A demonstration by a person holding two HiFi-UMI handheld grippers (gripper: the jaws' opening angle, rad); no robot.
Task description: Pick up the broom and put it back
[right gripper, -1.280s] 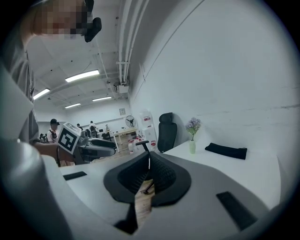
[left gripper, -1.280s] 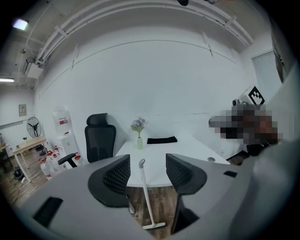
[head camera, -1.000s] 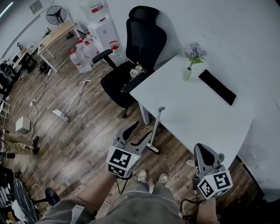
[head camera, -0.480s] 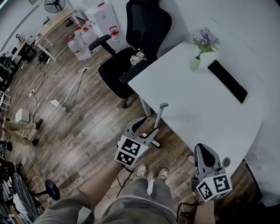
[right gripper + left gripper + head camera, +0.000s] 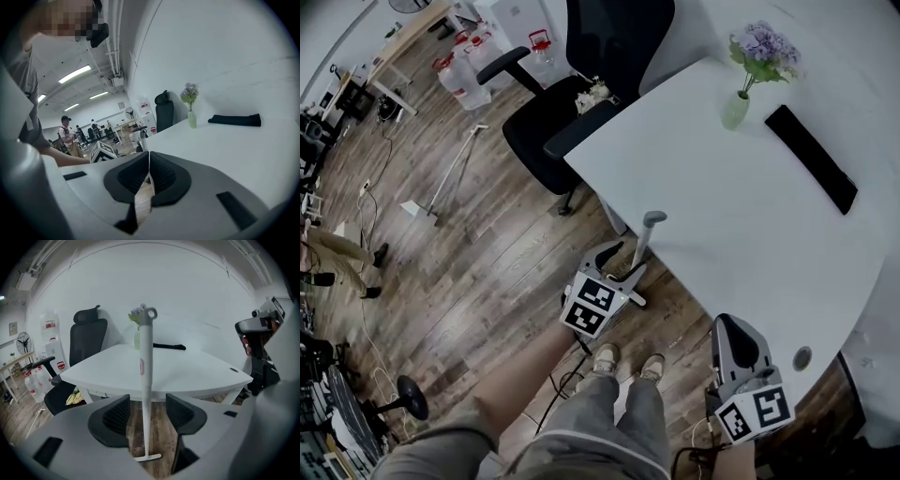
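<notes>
A white long-handled broom (image 5: 641, 246) stands upright against the white table (image 5: 741, 225); its looped top (image 5: 149, 313) is level with the table edge and its foot (image 5: 147, 457) rests on the wood floor. My left gripper (image 5: 622, 262) is open right in front of it. In the left gripper view the pole (image 5: 145, 376) runs up the gap between the two dark pads (image 5: 115, 416), which do not touch it. My right gripper (image 5: 733, 343) is shut on nothing, low beside the table's near edge. A second white broom (image 5: 442, 184) lies on the floor at far left.
A black office chair (image 5: 572, 103) stands at the table's far-left corner. A vase of flowers (image 5: 742, 84) and a black keyboard (image 5: 811, 157) sit on the table. Water jugs (image 5: 459, 75), cables and a desk are far left. The person's shoes (image 5: 628, 361) are below the grippers.
My left gripper has moved forward and right to the upright broom, so the pole now lines up between its jaws. The right gripper has barely moved. The head view has shifted towards the table.
</notes>
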